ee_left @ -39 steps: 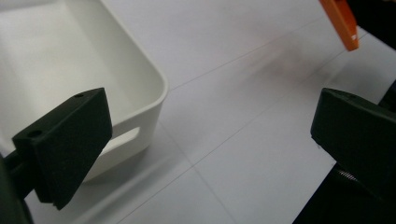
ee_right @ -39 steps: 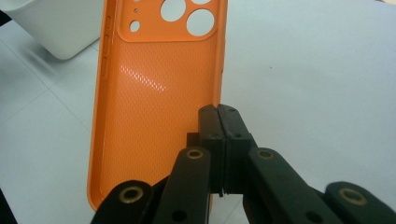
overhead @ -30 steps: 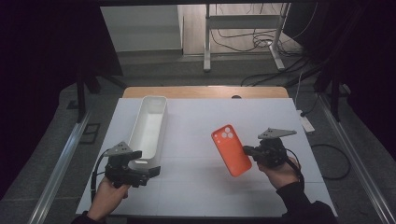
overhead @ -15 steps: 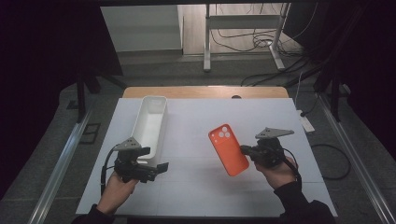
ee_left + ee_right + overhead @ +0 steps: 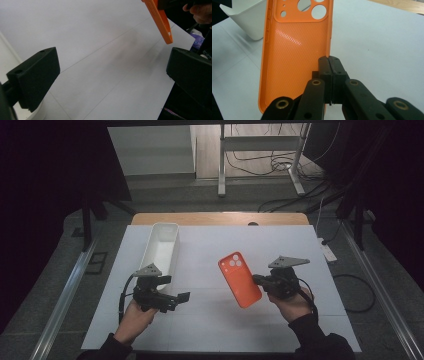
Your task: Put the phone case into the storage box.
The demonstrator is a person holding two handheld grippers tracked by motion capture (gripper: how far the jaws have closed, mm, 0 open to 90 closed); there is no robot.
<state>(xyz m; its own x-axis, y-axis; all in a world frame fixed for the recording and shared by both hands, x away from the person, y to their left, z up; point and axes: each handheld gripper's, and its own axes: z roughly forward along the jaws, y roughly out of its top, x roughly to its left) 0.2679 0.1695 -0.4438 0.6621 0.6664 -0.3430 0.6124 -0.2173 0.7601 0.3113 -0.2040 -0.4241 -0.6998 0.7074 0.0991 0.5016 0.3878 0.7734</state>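
Observation:
An orange phone case (image 5: 240, 279) hangs tilted above the white table top (image 5: 215, 325), right of the middle. My right gripper (image 5: 258, 280) is shut on the case's right edge, with a hand behind it. In the right gripper view the jaws (image 5: 329, 60) pinch the rim of the case (image 5: 292, 50), whose inside and camera holes face the camera. My left gripper (image 5: 179, 300) is at the front left, held low over the table, pointing right, open and holding nothing. Between its wide jaws (image 5: 113, 65) lies bare table, with the case (image 5: 160, 22) farther off.
A long white bin (image 5: 162, 247) stands at the left, just behind the left gripper; the bin (image 5: 247, 22) also shows behind the case. A wooden edge (image 5: 220, 218) bounds the table at the back. Cables and a stand's legs lie on the floor beyond.
My left gripper has moved right, toward the table's middle, staying open. The right gripper has kept its grip, and the case has shifted slightly left.

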